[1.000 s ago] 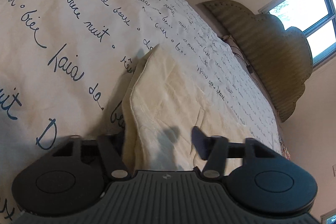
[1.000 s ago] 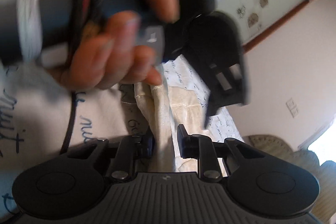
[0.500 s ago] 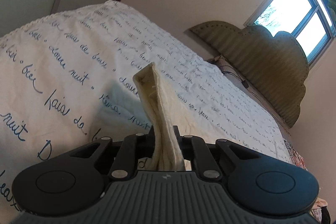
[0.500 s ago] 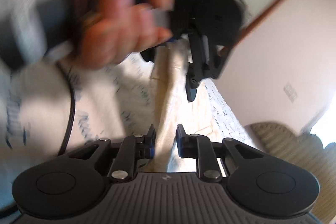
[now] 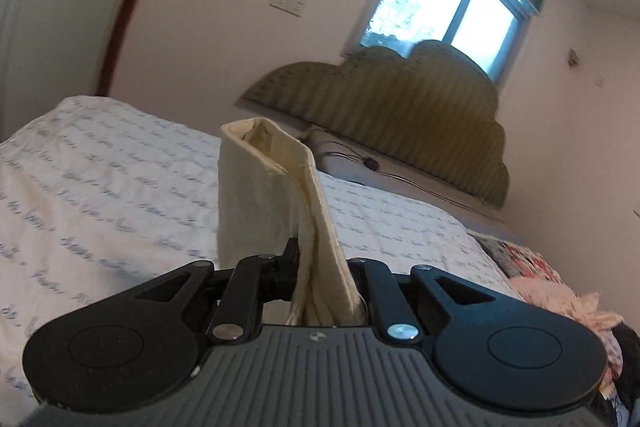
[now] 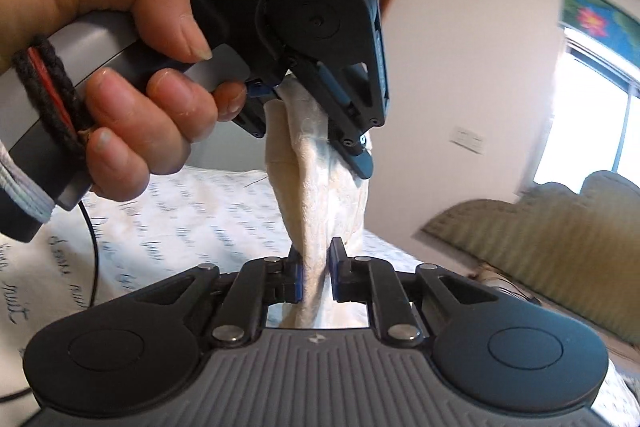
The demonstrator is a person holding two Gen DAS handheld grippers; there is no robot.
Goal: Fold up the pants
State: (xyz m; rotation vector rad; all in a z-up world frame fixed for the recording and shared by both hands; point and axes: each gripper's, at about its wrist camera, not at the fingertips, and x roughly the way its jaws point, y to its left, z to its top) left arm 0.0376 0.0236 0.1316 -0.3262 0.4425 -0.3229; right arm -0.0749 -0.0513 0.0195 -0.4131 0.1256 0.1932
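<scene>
Both hand-held grippers are clamped on the cream pants (image 5: 260,195), which are lifted off the bed (image 5: 120,195) and hang in the air between them. Left hand-held gripper (image 5: 324,267): fingers pinched narrow on a bunched fold, cloth standing up out of the jaws with an open hem at top. Right hand-held gripper (image 6: 316,267): blue-padded fingers (image 6: 297,279) closed on a twisted strip of the same cloth. In the right wrist view the left hand-held gripper (image 6: 316,115) is above and ahead, gripped by the person's left hand (image 6: 132,67), cloth stretched roughly taut from it down to the right jaws. Bedspread white with dark cursive script. Padded headboard (image 5: 400,115) behind, window (image 5: 452,3) above it, wall switch (image 5: 286,3) left of window. Pink cloth pile (image 5: 560,307) at the bed's right edge.
</scene>
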